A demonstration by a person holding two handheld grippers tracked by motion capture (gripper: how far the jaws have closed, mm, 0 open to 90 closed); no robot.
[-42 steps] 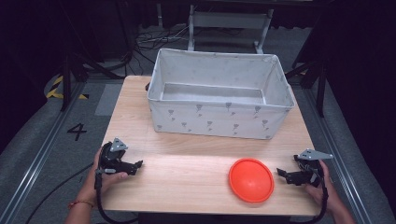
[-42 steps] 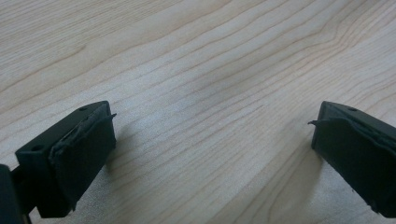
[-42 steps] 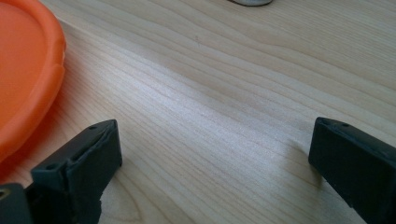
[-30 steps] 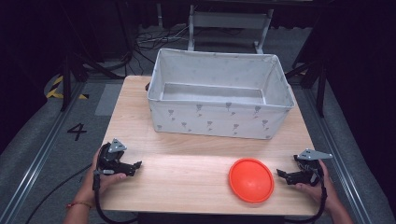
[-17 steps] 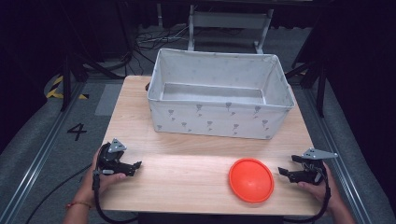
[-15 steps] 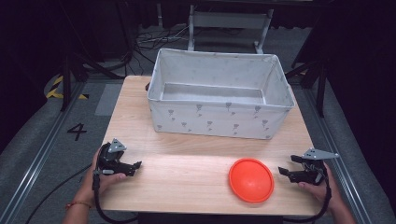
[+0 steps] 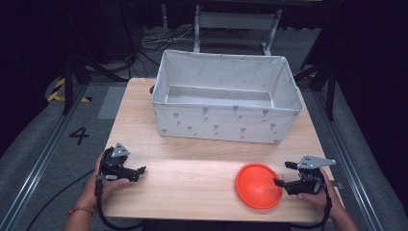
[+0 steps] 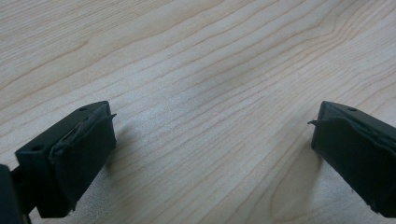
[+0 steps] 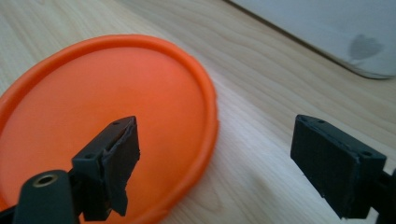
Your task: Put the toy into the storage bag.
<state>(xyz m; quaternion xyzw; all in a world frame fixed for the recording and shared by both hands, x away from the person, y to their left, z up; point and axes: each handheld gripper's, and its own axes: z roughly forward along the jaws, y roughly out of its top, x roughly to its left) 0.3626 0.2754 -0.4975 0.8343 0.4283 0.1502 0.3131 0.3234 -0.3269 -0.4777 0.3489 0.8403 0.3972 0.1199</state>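
Straddling the rim of the orange plate (image 9: 107, 126), lower right of the bench (image 7: 192, 173), with right tongs (image 9: 215, 158) closing, gripping nothing yet; left tongs (image 8: 210, 154) idling wide, empty.

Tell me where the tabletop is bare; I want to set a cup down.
The widest bare wood lies between the left gripper and the orange disc, in front of the fabric bin. A narrower strip runs left of the bin. It is crowded at the disc, where the right gripper sits with open jaws.
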